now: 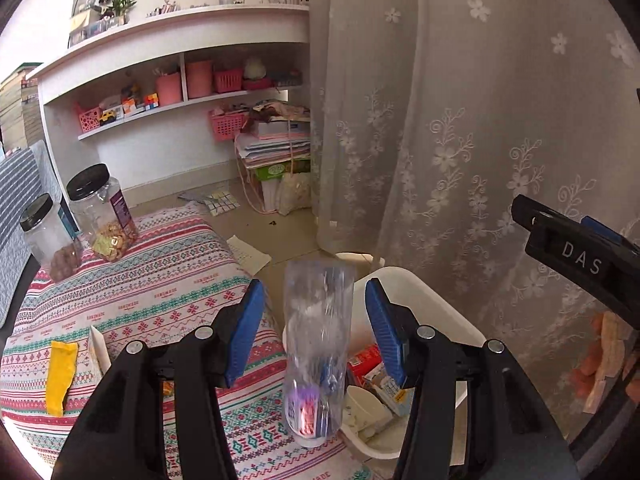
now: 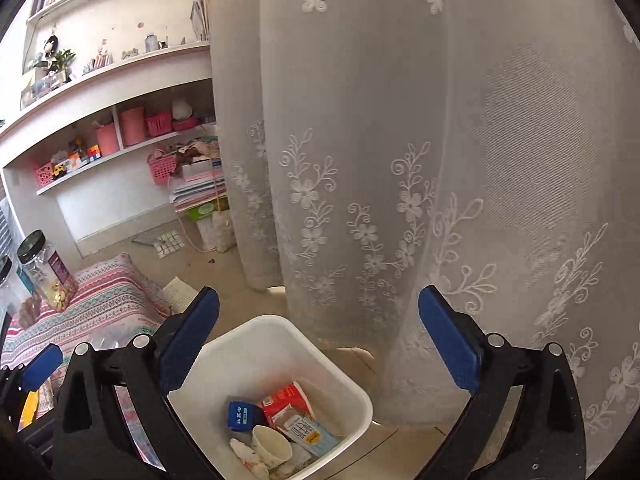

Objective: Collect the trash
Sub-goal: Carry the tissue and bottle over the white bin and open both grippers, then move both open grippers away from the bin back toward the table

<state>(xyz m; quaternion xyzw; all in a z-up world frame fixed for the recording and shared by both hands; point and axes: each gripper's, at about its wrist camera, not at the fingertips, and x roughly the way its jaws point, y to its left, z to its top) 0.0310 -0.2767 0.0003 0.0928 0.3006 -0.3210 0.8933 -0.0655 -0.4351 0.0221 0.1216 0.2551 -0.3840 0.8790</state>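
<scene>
In the left wrist view, a clear plastic bottle (image 1: 316, 352) with a purple label stands between the blue pads of my left gripper (image 1: 314, 284), which is shut on it. The bottle hangs over the edge of the patterned cushion (image 1: 160, 292), beside the white trash bin (image 1: 420, 284). My right gripper (image 2: 320, 300) is open and holds nothing, just above the bin (image 2: 280, 340). In the bin lie a red carton (image 2: 284, 400), a paper cup (image 2: 272, 446), a blue box (image 2: 240, 414) and tissue. A yellow wrapper (image 1: 60, 376) lies on the cushion.
A lace curtain (image 2: 440, 160) hangs right behind the bin. Two black-lidded jars (image 1: 100, 216) stand at the cushion's far end. A sheet of paper (image 1: 248, 254) lies on the tiled floor. White shelves (image 1: 160, 80) with pink baskets line the back wall.
</scene>
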